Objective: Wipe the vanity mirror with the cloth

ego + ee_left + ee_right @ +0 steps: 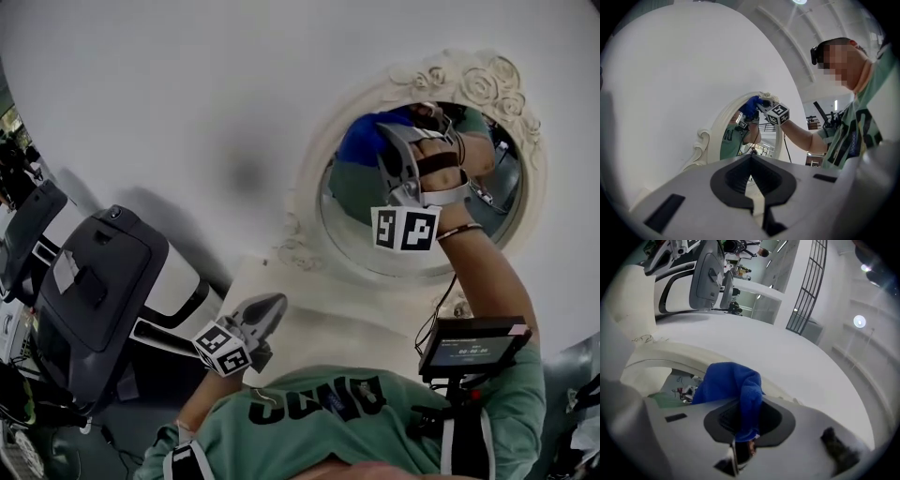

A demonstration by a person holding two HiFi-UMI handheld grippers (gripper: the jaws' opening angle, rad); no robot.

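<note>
A blue cloth is clamped between the jaws of the right gripper at the upper rim of the vanity mirror. The left gripper is kept low, its jaws closed together on nothing.

a: cloth?
b: plain deep blue.
a: mirror frame?
b: cream, with rose and scroll relief.
a: left gripper, right gripper?
b: pale grey with black pads; cubes in black-and-white squares.
a: the rest?
b: shirt mint green with dark lettering; wall white; machine charcoal and white.
</note>
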